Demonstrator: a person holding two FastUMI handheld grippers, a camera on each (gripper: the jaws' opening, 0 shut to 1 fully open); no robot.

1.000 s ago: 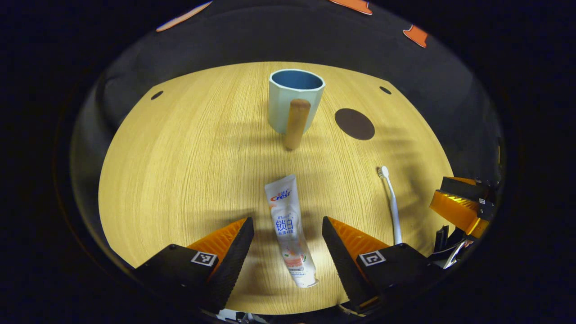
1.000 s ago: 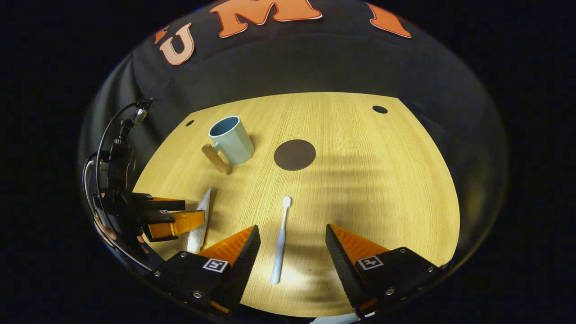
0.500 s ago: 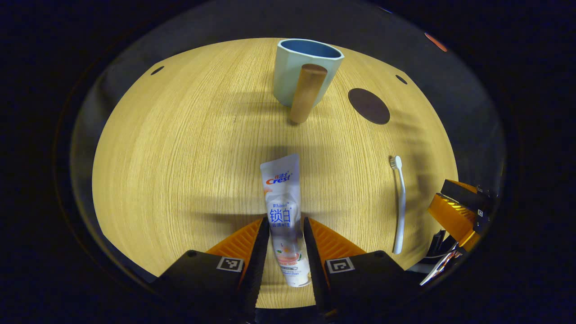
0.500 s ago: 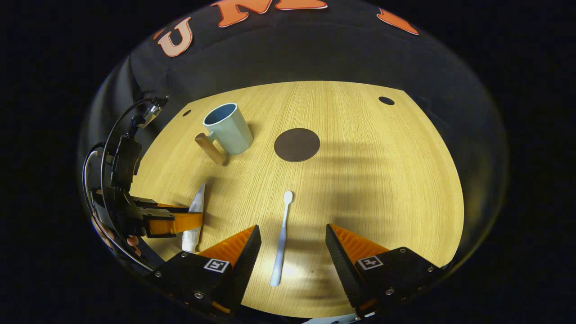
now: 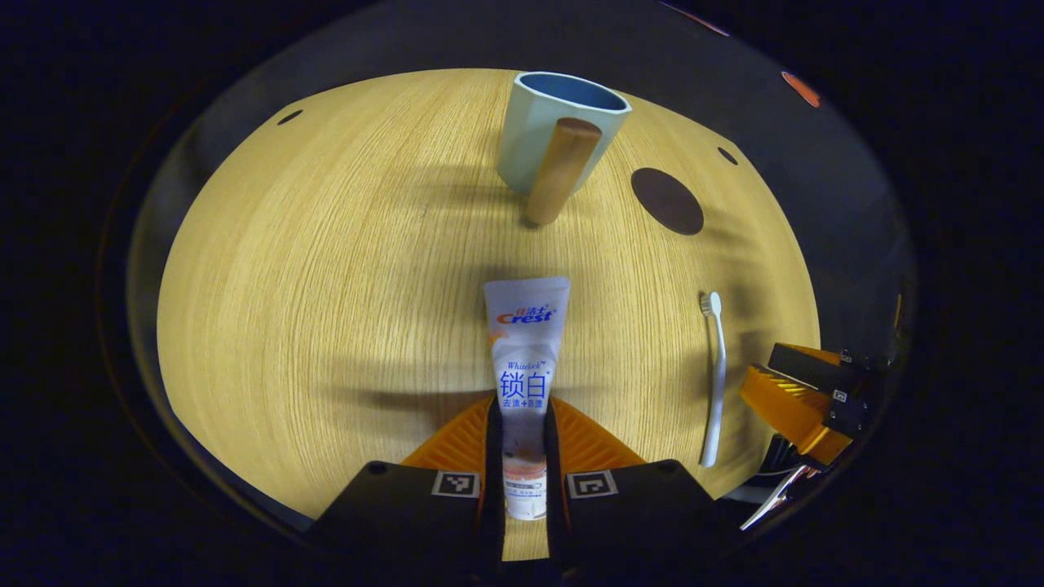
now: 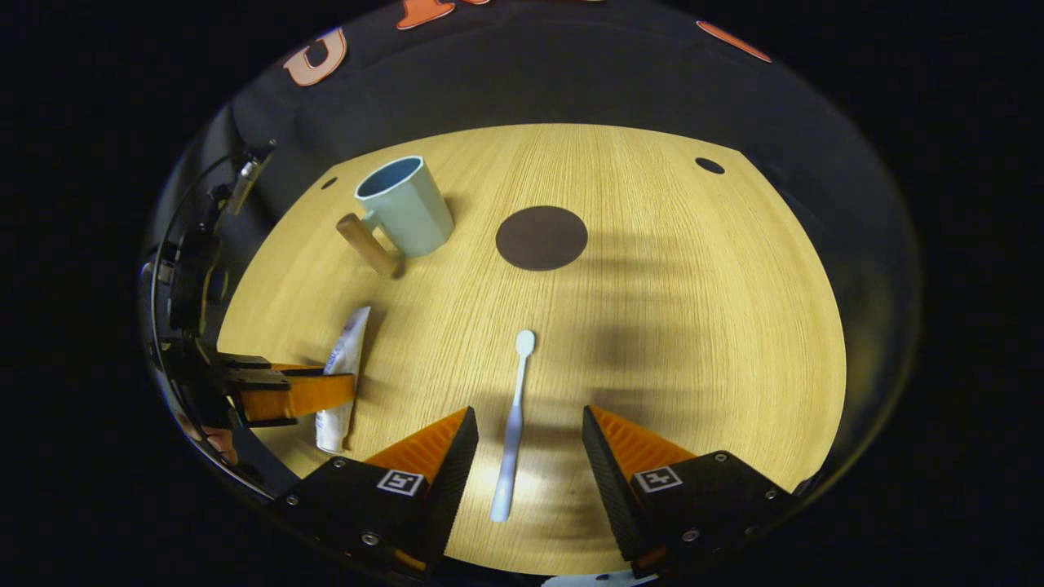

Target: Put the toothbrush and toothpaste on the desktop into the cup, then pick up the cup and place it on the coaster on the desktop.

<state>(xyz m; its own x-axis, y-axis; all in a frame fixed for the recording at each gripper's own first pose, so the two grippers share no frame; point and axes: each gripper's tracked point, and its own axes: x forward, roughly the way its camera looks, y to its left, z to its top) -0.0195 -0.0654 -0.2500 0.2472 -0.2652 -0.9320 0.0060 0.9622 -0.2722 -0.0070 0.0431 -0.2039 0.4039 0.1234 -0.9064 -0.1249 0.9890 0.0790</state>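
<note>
The toothpaste (image 5: 524, 359) lies flat on the surface (image 5: 326, 269), near edge, its lower half pinched between the jaws of the left gripper (image 5: 519, 444); whether it has lifted off the wood at all is hard to say from this angle. To its right lies the toothbrush (image 5: 712, 383), and the right gripper (image 6: 522, 444) straddles its handle with jaws spread, touching nothing. The cup (image 5: 555, 130) stands at the far side, handle toward the viewer, with the coaster (image 5: 667, 200) just right of it.

Done well, the step means lifting straight up, tipping the tube upright and lowering it into the cup's mouth — clear of the handle. A second ago the left jaws stood wide apart around the tube; they have since closed on it.
</note>
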